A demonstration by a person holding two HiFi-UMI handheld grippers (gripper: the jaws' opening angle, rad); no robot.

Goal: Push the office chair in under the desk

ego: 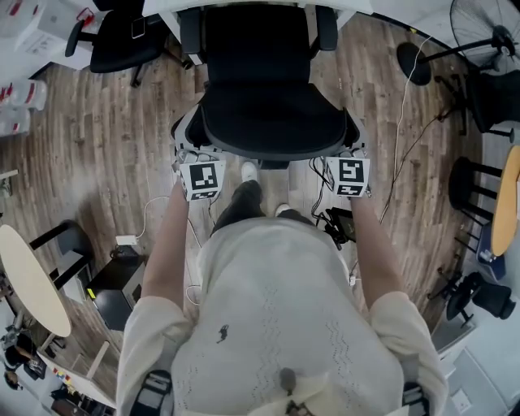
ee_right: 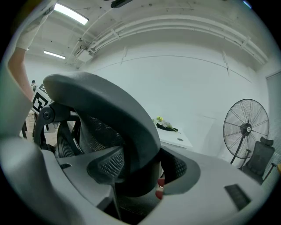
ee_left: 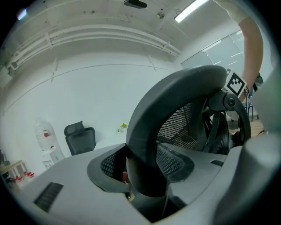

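The black office chair (ego: pixel 260 106) stands right in front of me, its seat reaching toward the white desk (ego: pixel 382 10) at the top of the head view. My left gripper (ego: pixel 184 151) is shut on the left side of the chair's backrest rim (ee_left: pixel 175 101), which fills the gap between the pads of the left gripper (ee_left: pixel 140 173). My right gripper (ego: pixel 357 151) is shut on the rim's right side (ee_right: pixel 109 105), the frame wedged between the pads of the right gripper (ee_right: pixel 140 173). The desk top (ee_right: pixel 175 138) with a small plant shows beyond the chair.
A second black chair (ego: pixel 122 41) stands at the upper left beside the desk. A standing fan (ee_right: pixel 246 129) and stools crowd the right side. Cables and a power strip (ego: pixel 126 241) lie on the wood floor near my feet (ego: pixel 250 171). A round table (ego: pixel 28 276) is at left.
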